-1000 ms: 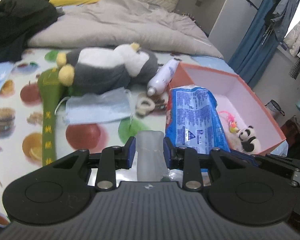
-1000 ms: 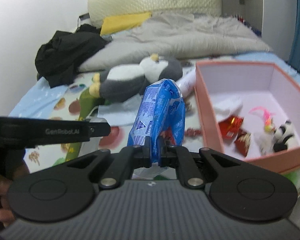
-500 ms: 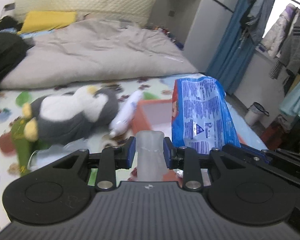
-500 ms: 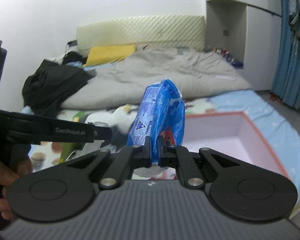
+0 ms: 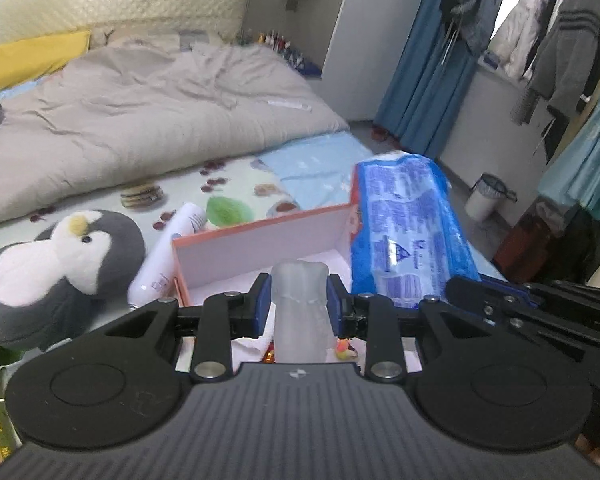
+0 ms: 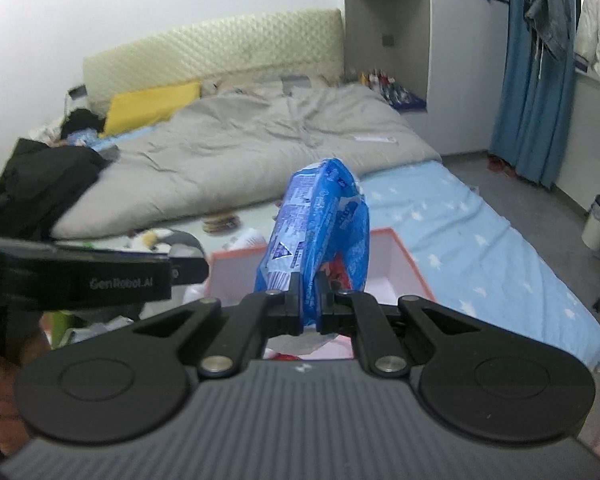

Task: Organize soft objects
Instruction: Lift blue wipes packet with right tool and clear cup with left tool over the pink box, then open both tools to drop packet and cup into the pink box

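My left gripper (image 5: 296, 304) is shut on a translucent whitish soft piece (image 5: 298, 312) that stands upright between its blue pads. My right gripper (image 6: 309, 304) is shut on the edge of a blue plastic pack (image 6: 320, 232), held up in the air; the same blue pack (image 5: 404, 236) shows at the right of the left wrist view. Below both grippers lies the pink box with an orange rim (image 5: 256, 244), (image 6: 396, 260), small items on its floor. A grey and white penguin plush (image 5: 60, 264) lies left of the box beside a white tube (image 5: 168, 256).
A grey duvet (image 5: 140, 120) covers the far half of the bed, with a yellow pillow (image 6: 152, 108) and black clothes (image 6: 40, 184) at the back left. Blue curtains (image 5: 428, 80), hanging clothes and a small bin (image 5: 488, 200) stand to the right.
Both grippers rose and swung right with their loads, from over the fruit-print sheet to above the pink box. The face mask and green item left the left wrist view. Grips unchanged.
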The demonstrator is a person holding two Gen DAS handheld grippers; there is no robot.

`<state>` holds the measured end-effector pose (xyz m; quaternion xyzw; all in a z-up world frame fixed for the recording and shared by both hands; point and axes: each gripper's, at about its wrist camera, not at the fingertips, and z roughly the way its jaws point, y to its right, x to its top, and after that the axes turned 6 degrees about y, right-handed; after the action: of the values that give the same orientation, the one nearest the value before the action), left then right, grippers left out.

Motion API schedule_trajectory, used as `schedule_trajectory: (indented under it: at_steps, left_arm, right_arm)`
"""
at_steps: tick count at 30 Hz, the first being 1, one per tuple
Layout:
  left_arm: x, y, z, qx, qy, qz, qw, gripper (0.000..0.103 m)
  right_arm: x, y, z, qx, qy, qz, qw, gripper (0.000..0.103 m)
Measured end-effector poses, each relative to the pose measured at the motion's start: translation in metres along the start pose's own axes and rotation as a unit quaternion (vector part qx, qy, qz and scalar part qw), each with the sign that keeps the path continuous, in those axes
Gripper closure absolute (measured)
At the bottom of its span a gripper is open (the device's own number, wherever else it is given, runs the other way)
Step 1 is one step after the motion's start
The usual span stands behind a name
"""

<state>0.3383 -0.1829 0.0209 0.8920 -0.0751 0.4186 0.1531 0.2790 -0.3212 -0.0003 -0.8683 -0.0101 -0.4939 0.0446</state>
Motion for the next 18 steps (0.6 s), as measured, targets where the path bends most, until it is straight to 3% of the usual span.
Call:
schedule_trajectory:
  at_steps: [11,18]
  left_arm:
    - [-0.024,0.020,0.096,0.009,-0.084,0.024,0.9962,0.068]
    - [-0.043,0.025,0.118,0.022,-0.108,0.054,0.9924,0.068]
  right_arm:
    - [-0.037,0.045,0.068,0.012,-0.114,0.011,0.993,0.094]
    - [-0.054,0.059,0.084,0.014,-0.150,0.026,0.988,0.094]
